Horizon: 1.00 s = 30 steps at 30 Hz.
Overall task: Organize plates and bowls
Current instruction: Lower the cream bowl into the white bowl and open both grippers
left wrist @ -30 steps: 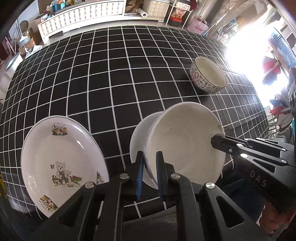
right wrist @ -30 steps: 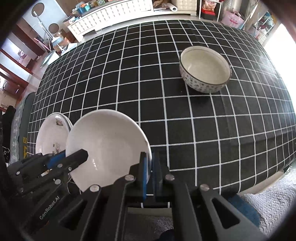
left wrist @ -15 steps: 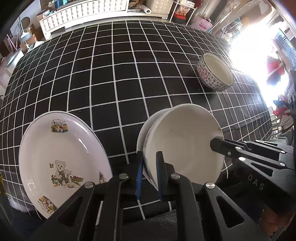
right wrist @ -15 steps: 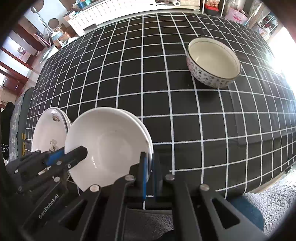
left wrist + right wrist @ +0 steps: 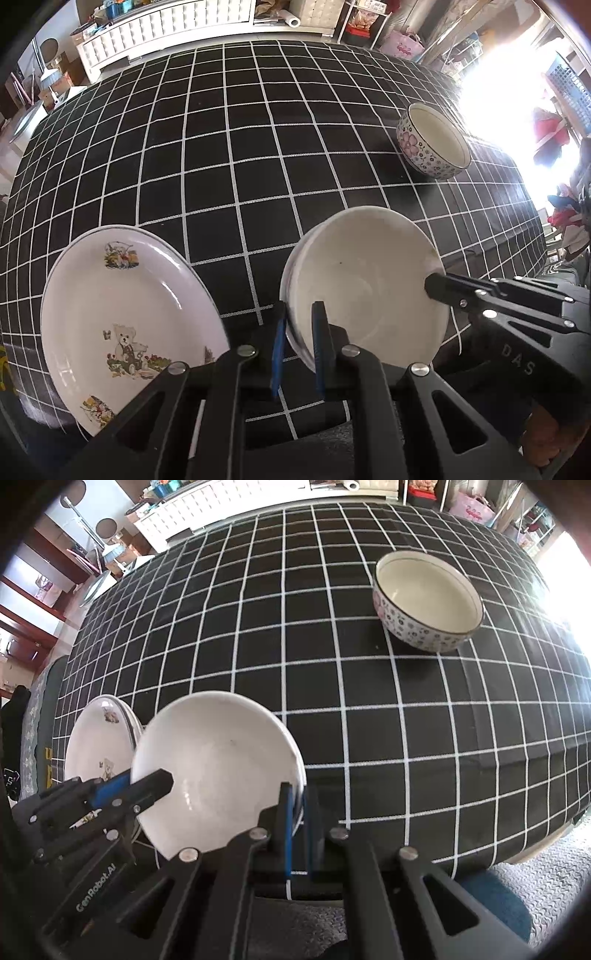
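A plain white bowl (image 5: 365,295) sits near the front edge of the table, between the two grippers, and both have hold of it. The left gripper (image 5: 298,328) is clamped on the bowl's left rim, its blue-padded fingers (image 5: 277,350) pressed to either side of the wall. The right gripper (image 5: 298,812) pinches the opposite rim in the same way, one finger inside the bowl and one outside. In the left wrist view a second white rim shows just behind the bowl's left edge; whether that is another bowl nested beneath cannot be told.

Just left of the bowl lies a white plate with a teddy bear print (image 5: 125,314), close to the table's near edge. Well apart, toward the far right of the table, a floral patterned bowl (image 5: 428,602) stands upright and alone. All of them rest on a black tablecloth with a white grid (image 5: 229,147). Beyond the table stands a white cabinet (image 5: 166,26).
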{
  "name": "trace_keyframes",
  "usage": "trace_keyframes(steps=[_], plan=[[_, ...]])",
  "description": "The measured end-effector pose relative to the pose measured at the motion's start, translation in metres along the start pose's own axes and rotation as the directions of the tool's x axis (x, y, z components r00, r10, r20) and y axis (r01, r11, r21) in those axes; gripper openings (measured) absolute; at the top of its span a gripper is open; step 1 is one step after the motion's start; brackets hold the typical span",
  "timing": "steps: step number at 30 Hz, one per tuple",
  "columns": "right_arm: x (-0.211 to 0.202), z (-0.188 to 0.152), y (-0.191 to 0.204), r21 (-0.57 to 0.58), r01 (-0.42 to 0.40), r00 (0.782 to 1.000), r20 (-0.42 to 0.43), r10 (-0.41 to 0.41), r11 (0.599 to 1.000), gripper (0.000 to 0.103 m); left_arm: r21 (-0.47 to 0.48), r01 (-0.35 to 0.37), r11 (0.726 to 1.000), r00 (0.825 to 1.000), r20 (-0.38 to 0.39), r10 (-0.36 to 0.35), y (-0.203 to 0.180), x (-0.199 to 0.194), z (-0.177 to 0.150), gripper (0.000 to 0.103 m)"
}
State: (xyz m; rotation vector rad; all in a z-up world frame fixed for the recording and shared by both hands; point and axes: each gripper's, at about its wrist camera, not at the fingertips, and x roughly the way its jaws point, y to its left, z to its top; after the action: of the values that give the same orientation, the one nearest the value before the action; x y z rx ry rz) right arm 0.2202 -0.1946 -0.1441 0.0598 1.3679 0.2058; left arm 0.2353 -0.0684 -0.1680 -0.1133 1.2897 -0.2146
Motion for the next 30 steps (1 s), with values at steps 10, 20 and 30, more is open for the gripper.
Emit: trace_keyframes(steps=[10,20,30], plan=[[-0.014,0.000,0.005,-0.013,0.050,0.998,0.038,-0.050,0.999,0.009,0.005,0.012,1.000,0.999,0.033,-0.012,0.000,-0.018,-0.005,0.011],[-0.040,-0.007,0.007,-0.029,0.037,0.995,0.093,-0.034,0.999,0.027,0.027,0.036,0.999,0.996,0.078,-0.038,-0.006,-0.046,-0.011,0.017],[-0.072,-0.005,0.002,-0.059,0.019,0.989,0.149,-0.010,0.998,0.046,0.071,0.036,0.997,0.991,0.125,-0.044,-0.029,-0.072,-0.002,0.027]])
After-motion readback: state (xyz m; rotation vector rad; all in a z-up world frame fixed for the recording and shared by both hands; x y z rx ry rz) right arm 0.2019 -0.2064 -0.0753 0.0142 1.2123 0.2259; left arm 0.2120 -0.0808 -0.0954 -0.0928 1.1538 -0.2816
